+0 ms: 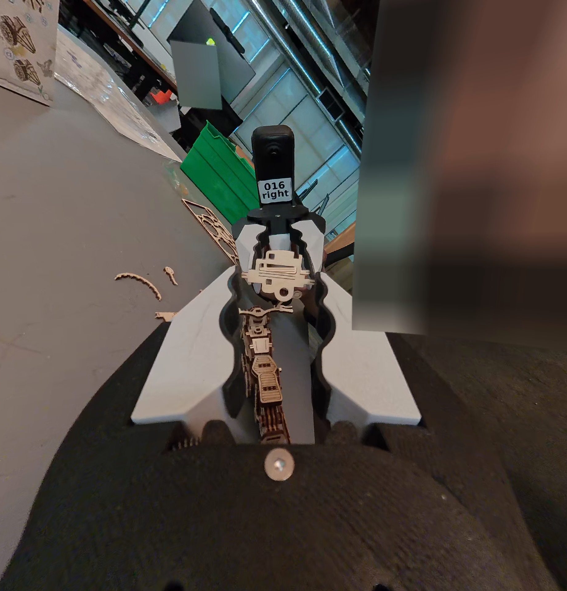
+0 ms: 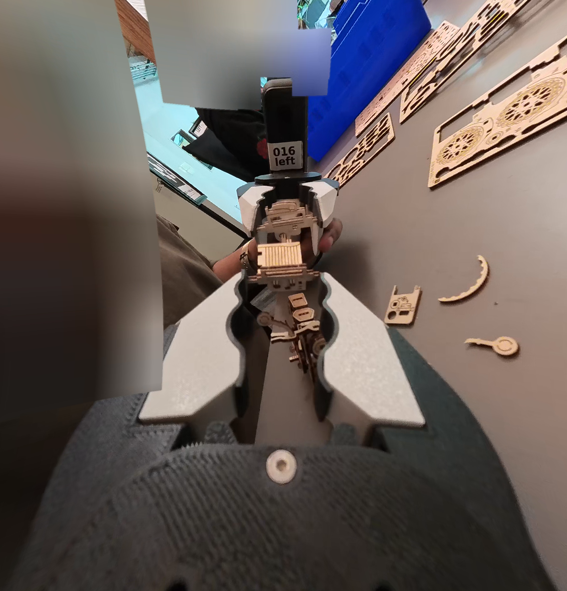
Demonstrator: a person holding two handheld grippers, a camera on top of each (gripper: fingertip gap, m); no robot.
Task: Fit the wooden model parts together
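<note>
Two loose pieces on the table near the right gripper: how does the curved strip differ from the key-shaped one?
The curved strip is a long arc with teeth cut along its inner edge; the key-shaped piece is a short, nearly straight stem ending in a round head. The strip is clearly the longer of the two. Both are pale wood, lying flat and apart on the grey table.

Pale slatted wooden part beyond white, black-lined fingers (grey table, blue bin farther off)
</note>
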